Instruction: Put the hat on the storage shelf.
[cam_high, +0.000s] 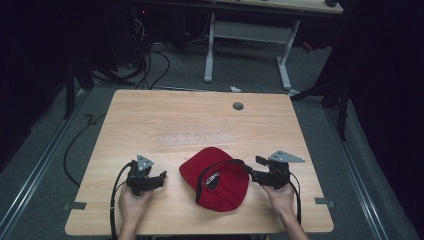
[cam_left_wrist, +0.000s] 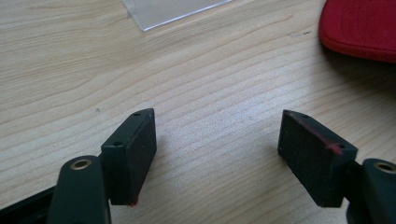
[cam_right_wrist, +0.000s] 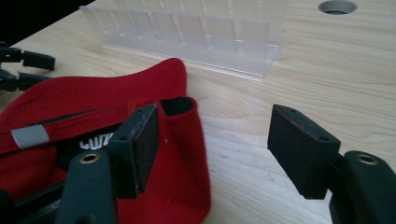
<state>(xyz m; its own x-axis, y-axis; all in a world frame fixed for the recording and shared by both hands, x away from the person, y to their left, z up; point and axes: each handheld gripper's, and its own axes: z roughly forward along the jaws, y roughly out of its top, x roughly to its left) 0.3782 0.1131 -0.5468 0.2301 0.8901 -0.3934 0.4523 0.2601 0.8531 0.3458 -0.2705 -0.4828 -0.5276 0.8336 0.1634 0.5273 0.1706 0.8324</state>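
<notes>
A red cap (cam_high: 220, 180) lies upside down on the wooden table (cam_high: 150, 115), its black lining and a white label facing up. My right gripper (cam_high: 252, 167) is at the cap's right edge and stands open. In the right gripper view the cap (cam_right_wrist: 70, 98) has its rim folded up beside one jaw of the right gripper (cam_right_wrist: 215, 121), and the other jaw is over bare wood. To the left of the cap, apart from it, my left gripper (cam_high: 162, 177) is open. In the left gripper view bare table lies between the jaws of the left gripper (cam_left_wrist: 217, 135), with the cap (cam_left_wrist: 359, 28) at the upper right.
A clear plastic slotted rack (cam_high: 197, 136) lies flat just beyond the cap, also visible as the rack (cam_right_wrist: 187, 32) in the right gripper view. A round grey cable hole (cam_high: 238, 106) sits near the table's far edge. A white desk frame (cam_high: 247, 45) stands on the floor behind.
</notes>
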